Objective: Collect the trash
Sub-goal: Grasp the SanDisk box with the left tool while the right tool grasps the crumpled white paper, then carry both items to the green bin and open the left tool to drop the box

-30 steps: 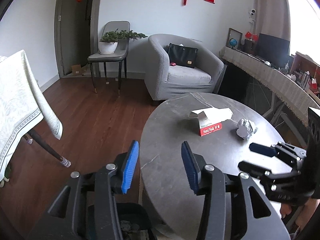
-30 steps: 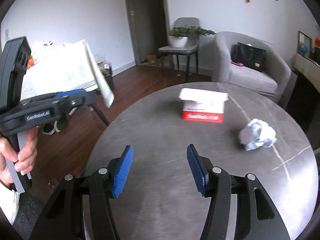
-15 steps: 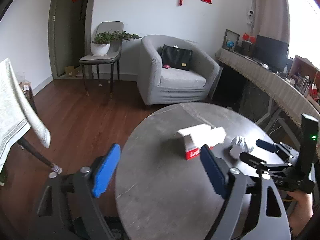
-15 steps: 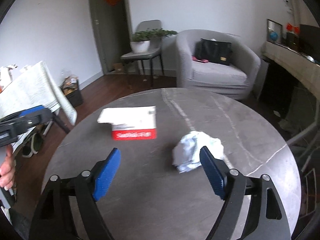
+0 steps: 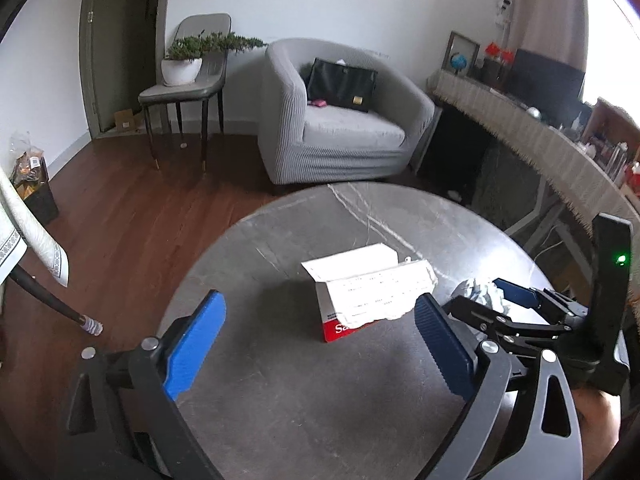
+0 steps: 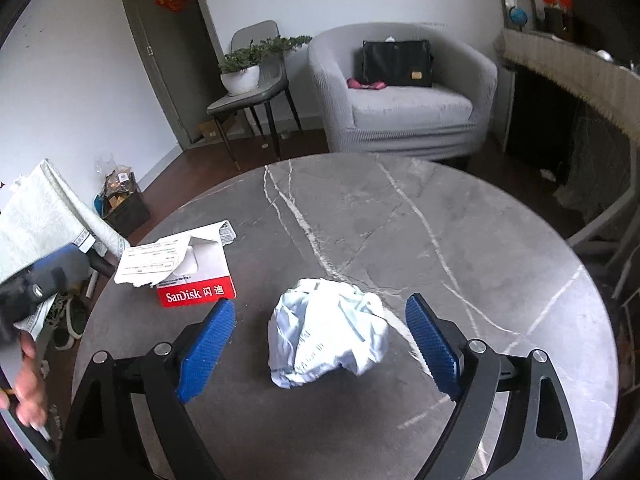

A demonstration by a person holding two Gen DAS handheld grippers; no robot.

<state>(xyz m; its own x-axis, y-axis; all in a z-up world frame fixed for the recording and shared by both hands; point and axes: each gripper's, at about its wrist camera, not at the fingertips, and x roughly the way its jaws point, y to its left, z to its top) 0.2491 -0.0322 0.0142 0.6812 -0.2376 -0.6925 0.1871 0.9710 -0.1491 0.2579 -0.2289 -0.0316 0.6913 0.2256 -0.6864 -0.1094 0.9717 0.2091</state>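
Hovering over the round grey marble worktop (image 6: pixel 420 216), the right gripper (image 6: pixel 320 348) has its jaws spread wide, one blue pad on each side of the crumpled white paper ball (image 6: pixel 328 340), which lies on the stone between them without either pad touching it. Just to the left of the ball in the right wrist view sits a torn-open red and white SanDisk box (image 6: pixel 192 276), its ripped white flap folded back over the top; box and ball stand near each other but apart. In the left wrist view the left gripper (image 5: pixel 316 340) also has its jaws spread wide, framing the SanDisk box (image 5: pixel 360 300) from the near side, with the pads well short of it. Beyond the box the paper ball (image 5: pixel 480 292) shows partly, hidden in part by the right gripper (image 5: pixel 516 300), which comes in from the right edge with a green light on its handle. Behind the worktop (image 5: pixel 280 360) stands a grey armchair (image 5: pixel 340 120) with a black bag (image 5: pixel 342 84) on its seat, and a grey chair (image 5: pixel 188 80) carrying a potted plant (image 5: pixel 184 64). A dark wooden floor (image 5: pixel 120 220) runs to the wall
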